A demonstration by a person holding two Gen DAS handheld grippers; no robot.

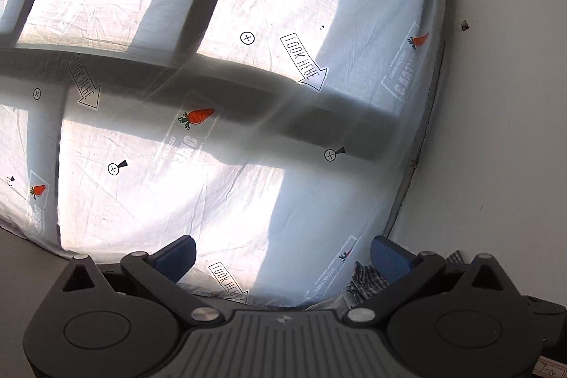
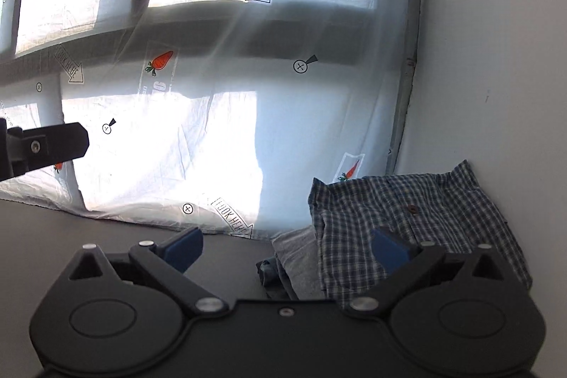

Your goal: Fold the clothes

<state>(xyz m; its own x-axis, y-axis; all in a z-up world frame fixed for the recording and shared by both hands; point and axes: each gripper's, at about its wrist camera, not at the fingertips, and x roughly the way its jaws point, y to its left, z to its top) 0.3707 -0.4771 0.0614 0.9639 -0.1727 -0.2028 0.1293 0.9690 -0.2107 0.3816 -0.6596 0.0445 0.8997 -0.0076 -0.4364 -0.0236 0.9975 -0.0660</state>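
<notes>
A folded blue-and-white plaid shirt (image 2: pixel 418 211) lies on top of a small stack with a grey garment (image 2: pixel 301 257) and a dark one (image 2: pixel 273 275) under it, at the bed's right front corner by the wall. My right gripper (image 2: pixel 287 250) is open and empty, just in front of the stack. My left gripper (image 1: pixel 283 257) is open and empty over the sheet's front edge; a bit of the plaid shirt (image 1: pixel 368 278) shows by its right finger. The left gripper's finger also shows in the right wrist view (image 2: pixel 53 144).
A white bed sheet (image 1: pixel 226 137) printed with carrots and "LOOK HERE" arrows covers the bed, crossed by window-frame shadows and bright sun patches. A white wall (image 2: pixel 496 59) runs along the right side. A dark surface (image 2: pixel 106 229) borders the sheet's front edge.
</notes>
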